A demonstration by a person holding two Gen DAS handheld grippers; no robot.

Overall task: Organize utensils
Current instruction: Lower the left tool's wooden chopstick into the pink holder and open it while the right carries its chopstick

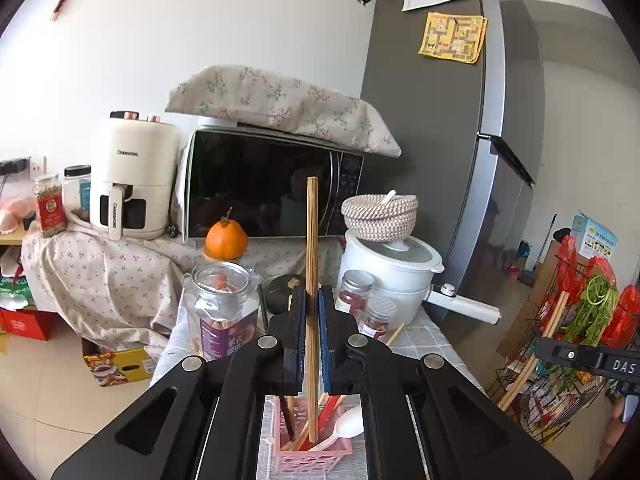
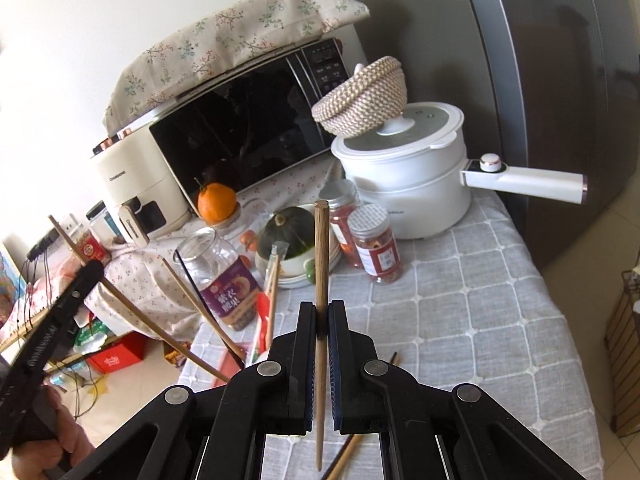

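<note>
Above the pink holder (image 1: 310, 458), left fingers (image 1: 312, 294) clamping an upright chopstick (image 1: 311, 240), right fingers (image 2: 322, 310) clamping another chopstick (image 2: 321, 256).

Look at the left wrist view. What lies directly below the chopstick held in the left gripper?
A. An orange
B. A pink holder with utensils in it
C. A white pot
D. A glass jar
B: the chopstick clamped in the left gripper stands upright, its lower end down in the pink holder among other utensils.
</note>
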